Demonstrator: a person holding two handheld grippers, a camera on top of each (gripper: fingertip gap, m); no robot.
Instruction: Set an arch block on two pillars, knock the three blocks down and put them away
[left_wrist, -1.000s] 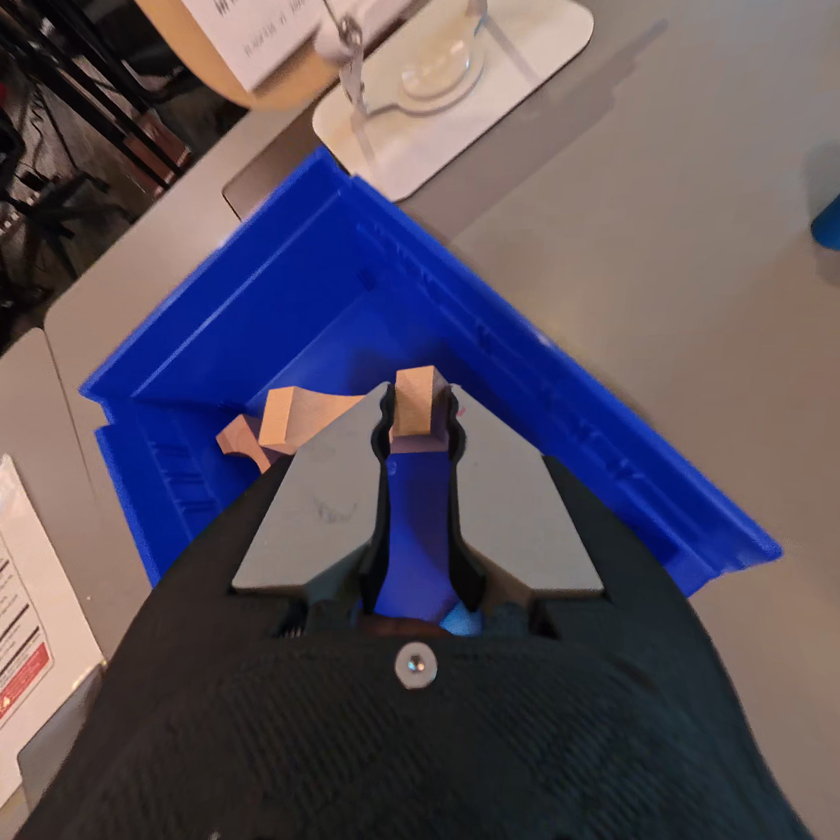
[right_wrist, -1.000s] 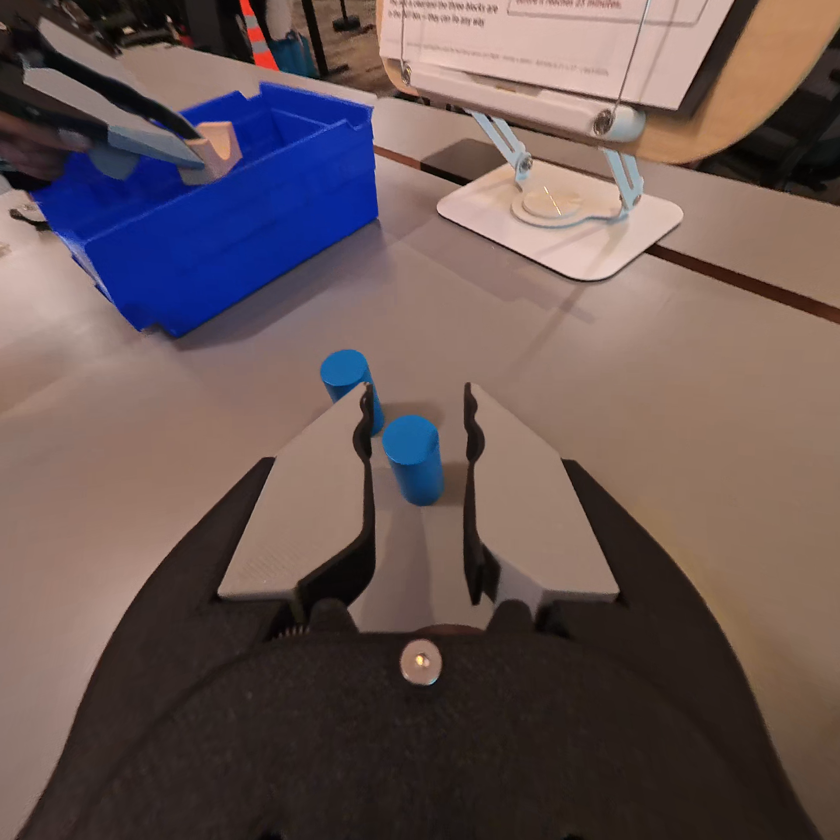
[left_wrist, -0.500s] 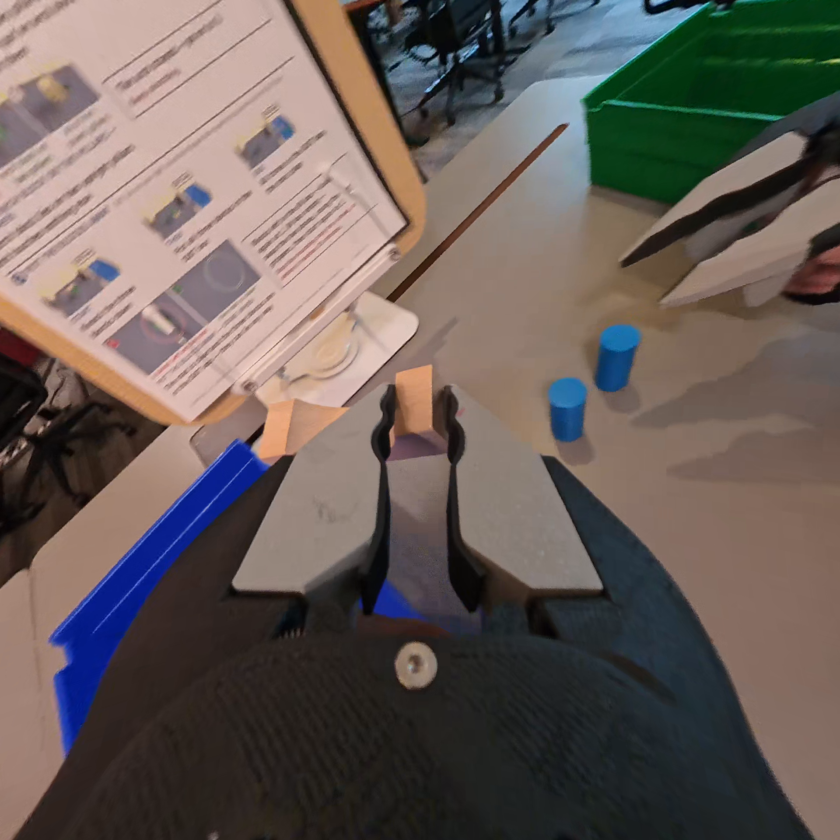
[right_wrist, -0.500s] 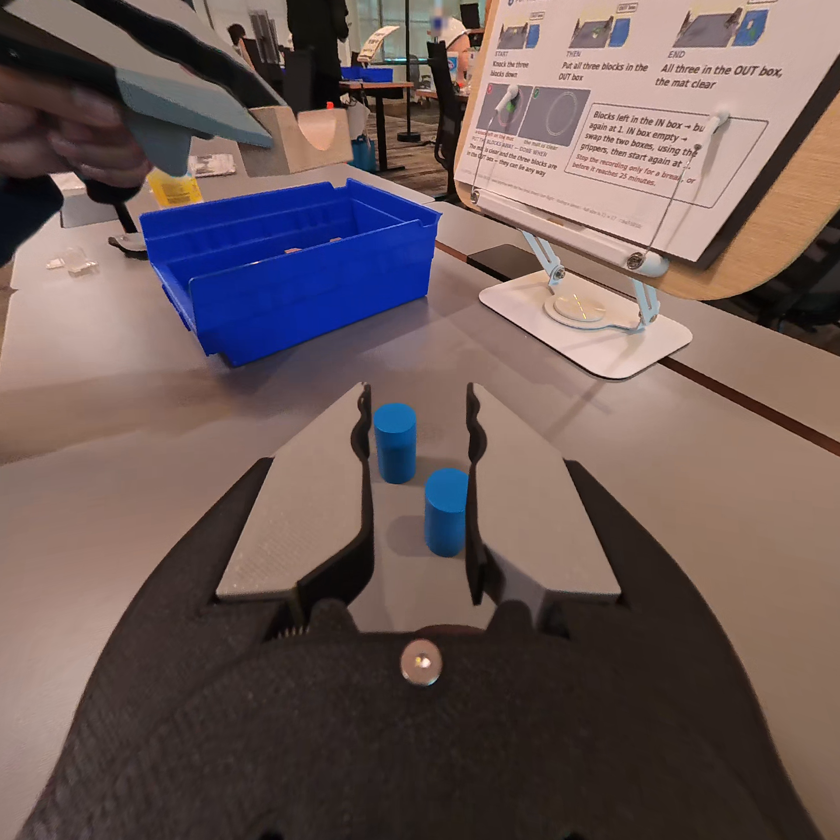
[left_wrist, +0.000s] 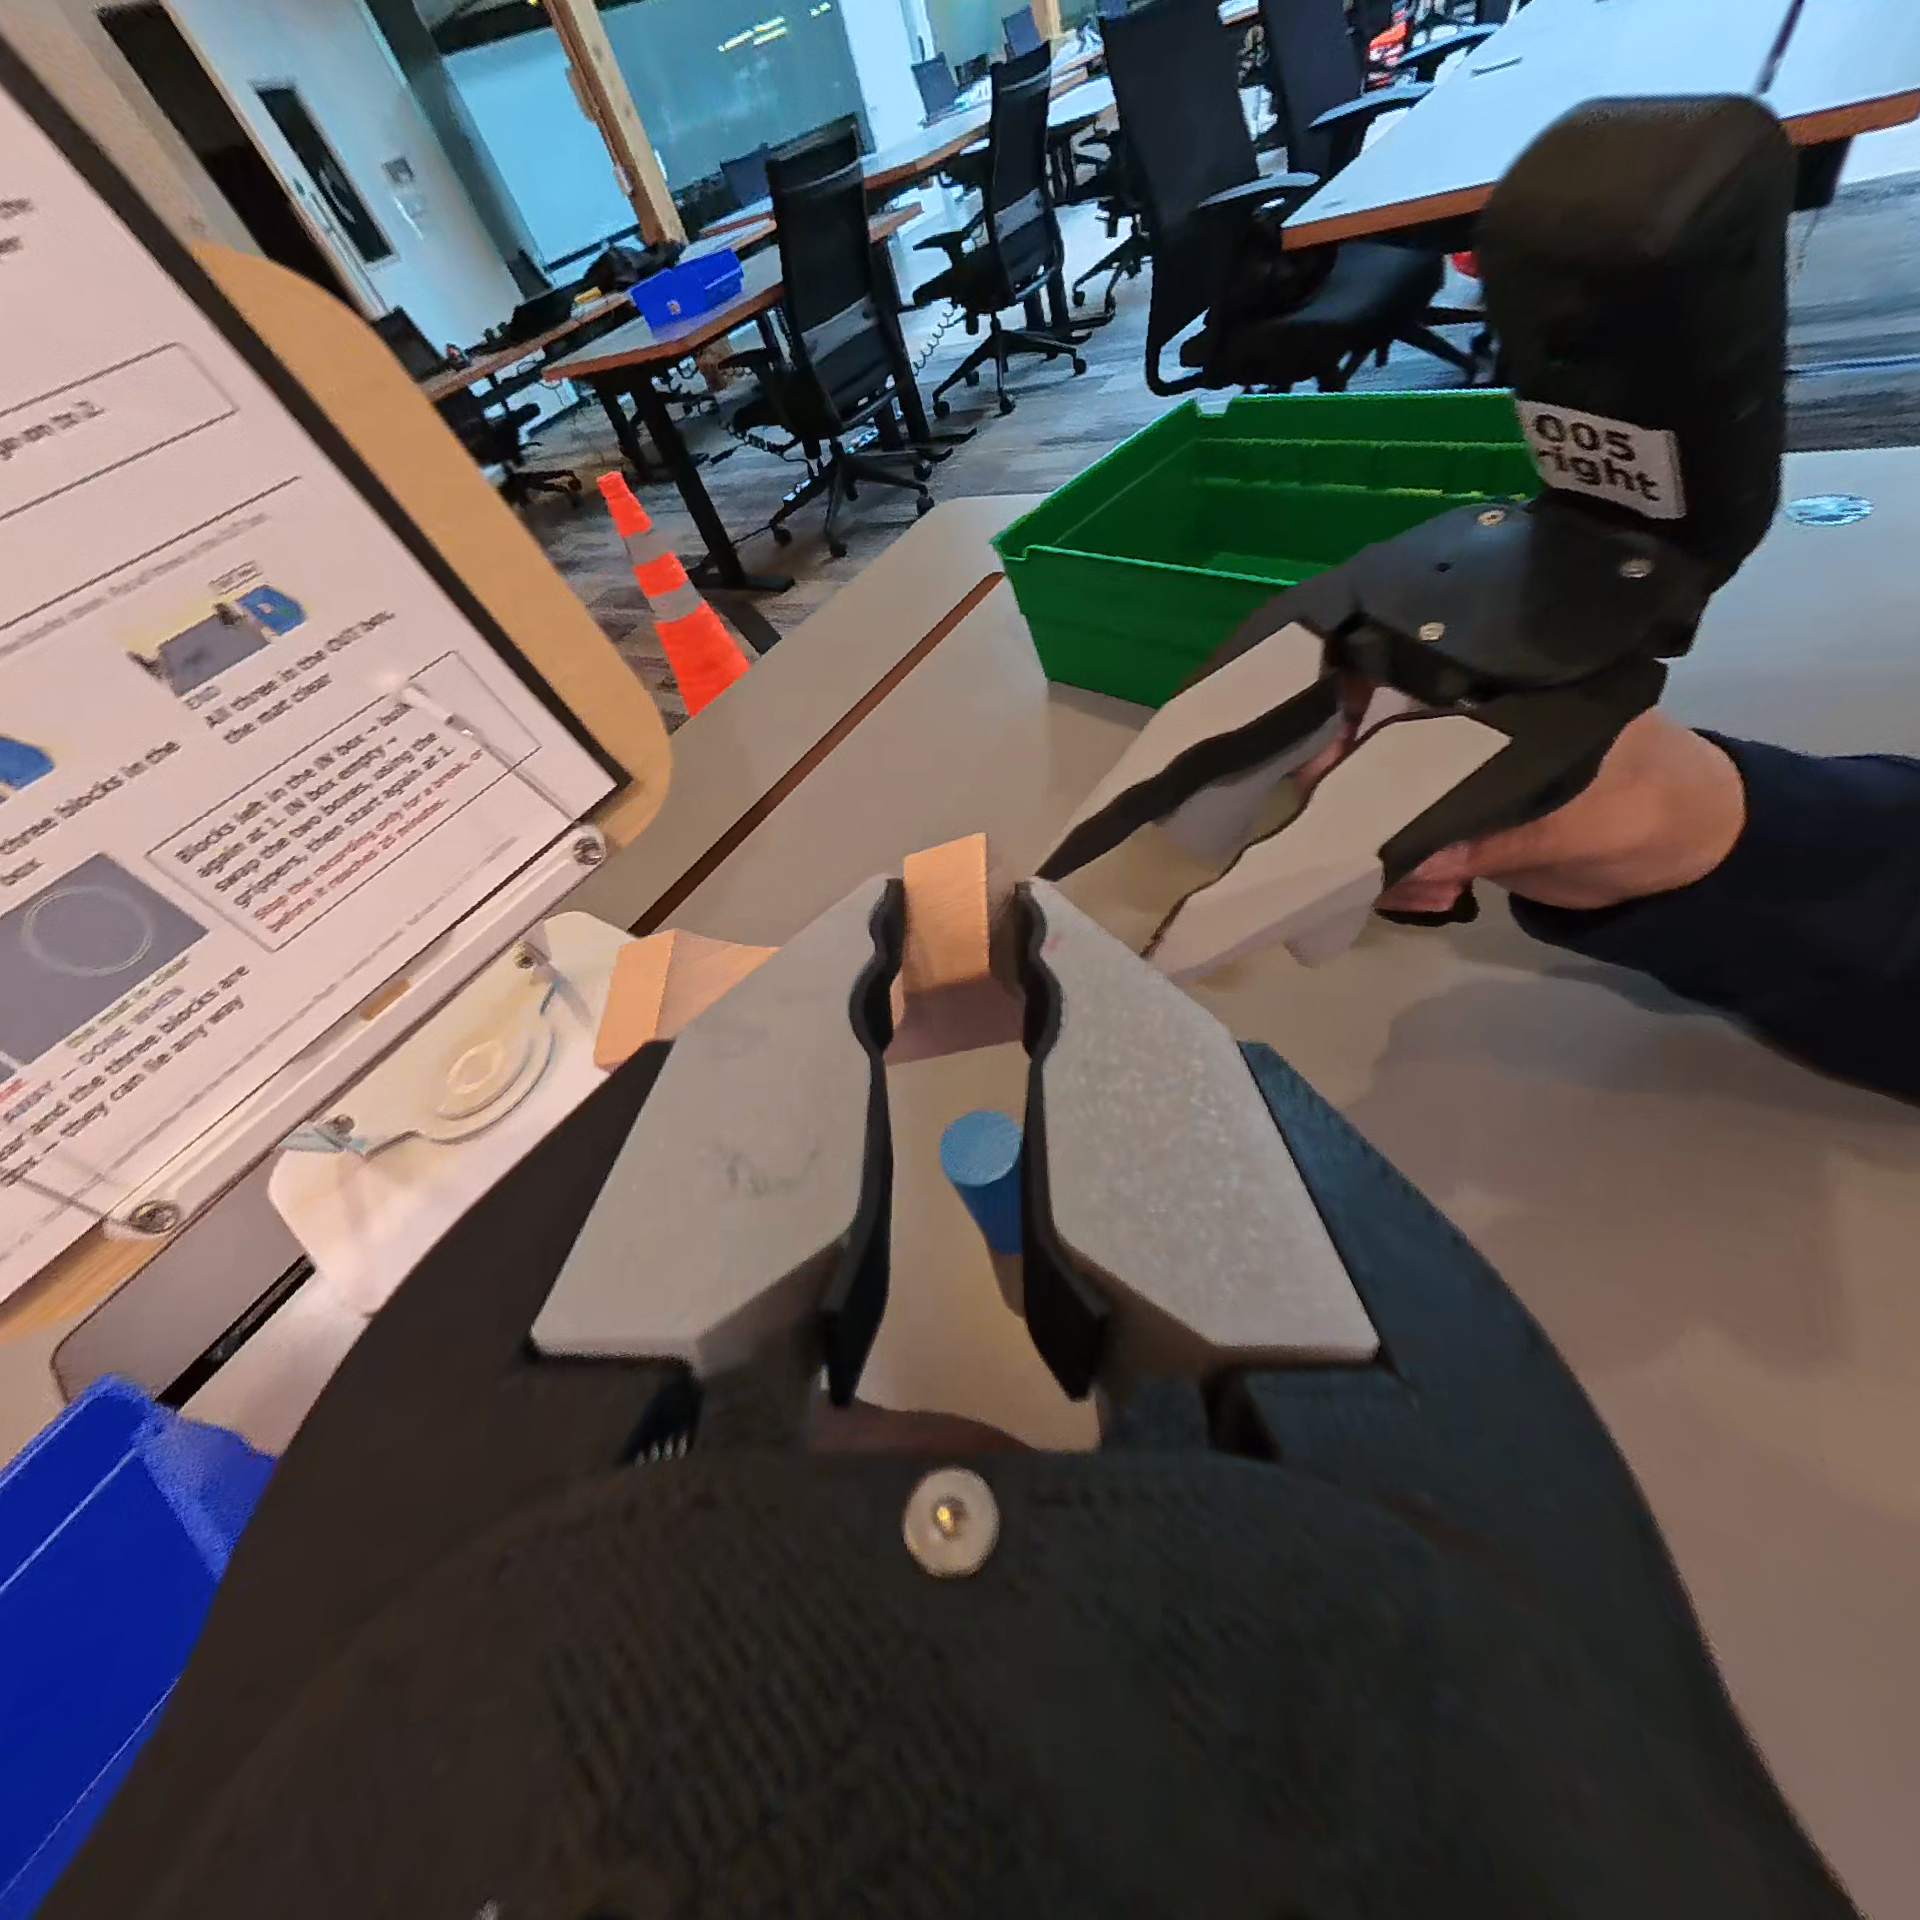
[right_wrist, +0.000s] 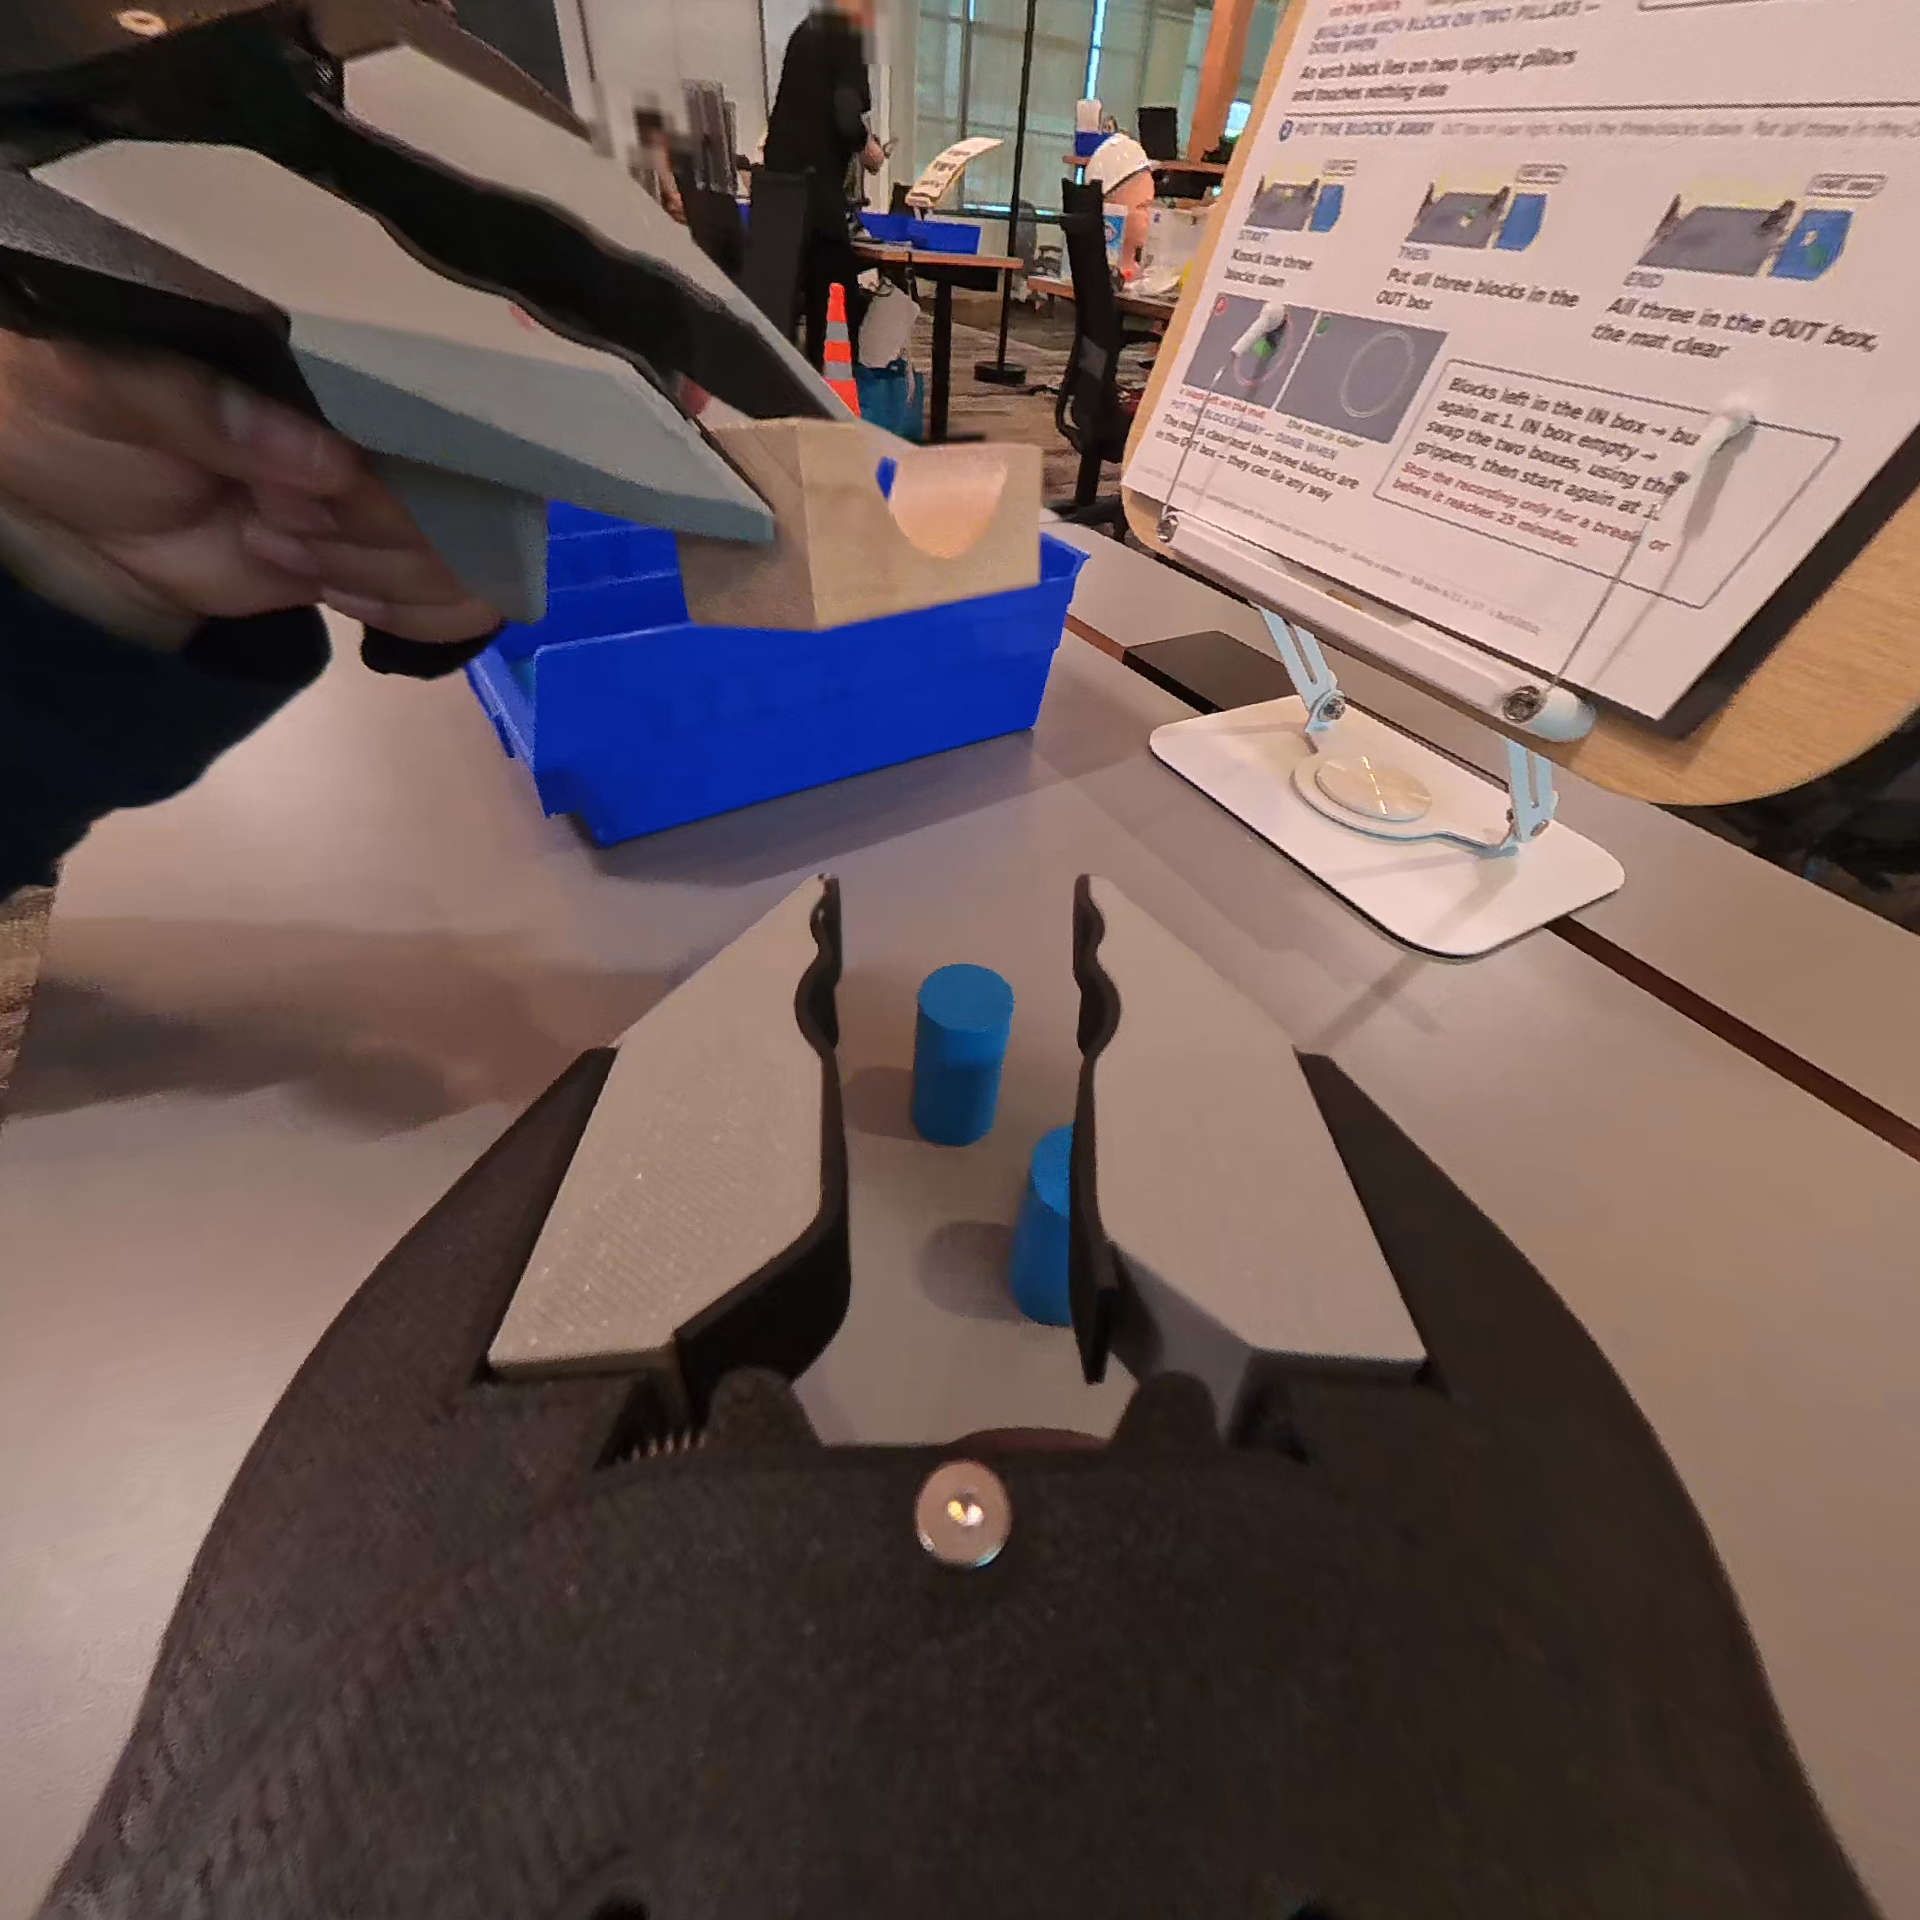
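Wood arch block (left_wrist: 943, 920) sits squeezed tight in the left gripper (left_wrist: 951, 914), up in the air, mid frame. Right gripper (right_wrist: 956, 904) is open with nothing pinched; two blue pillars (right_wrist: 958, 1049) (right_wrist: 1044, 1226) stand on the gray table (right_wrist: 1558, 1195), low between its fingers. Blue bin (right_wrist: 790, 707) waits upper left.

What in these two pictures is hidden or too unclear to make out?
- Left wrist view: one blue pillar shows between the jaws; the second is hidden behind the gripper.
- Right wrist view: the nearer pillar is partly covered by the right finger.
- Blue bin: its inside is hidden behind its wall and the arch block.
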